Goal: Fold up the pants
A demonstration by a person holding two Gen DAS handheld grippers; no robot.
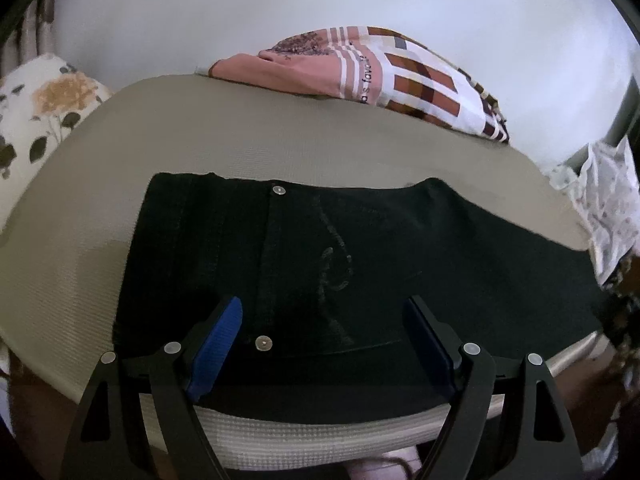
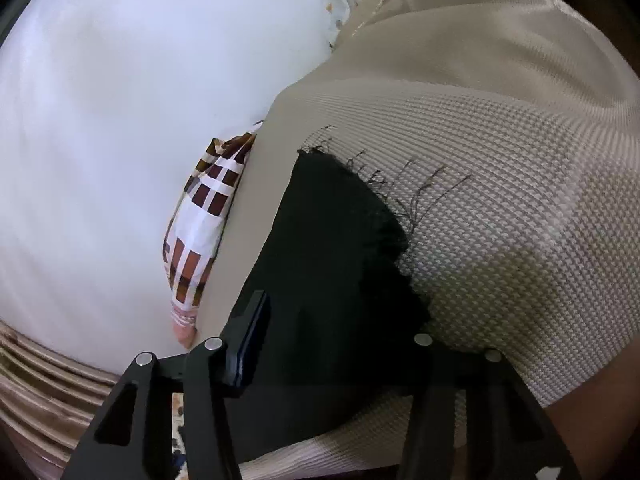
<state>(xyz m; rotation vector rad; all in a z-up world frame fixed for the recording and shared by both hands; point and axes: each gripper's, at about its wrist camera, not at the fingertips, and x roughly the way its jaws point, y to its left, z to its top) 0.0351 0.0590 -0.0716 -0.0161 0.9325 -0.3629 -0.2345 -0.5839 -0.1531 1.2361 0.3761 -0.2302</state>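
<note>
The pants (image 1: 320,272) lie flat on the mat (image 1: 80,240), ready to fold. Both grippers, left (image 1: 324,320) and right (image 2: 340,344), hang open over them, holding nothing.

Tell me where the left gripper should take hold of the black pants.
Grip the black pants at the near waistband corner, beside the lower button, coming in low from the near mat edge. They lie flat, and the left gripper already sits there, jaws open.
</note>
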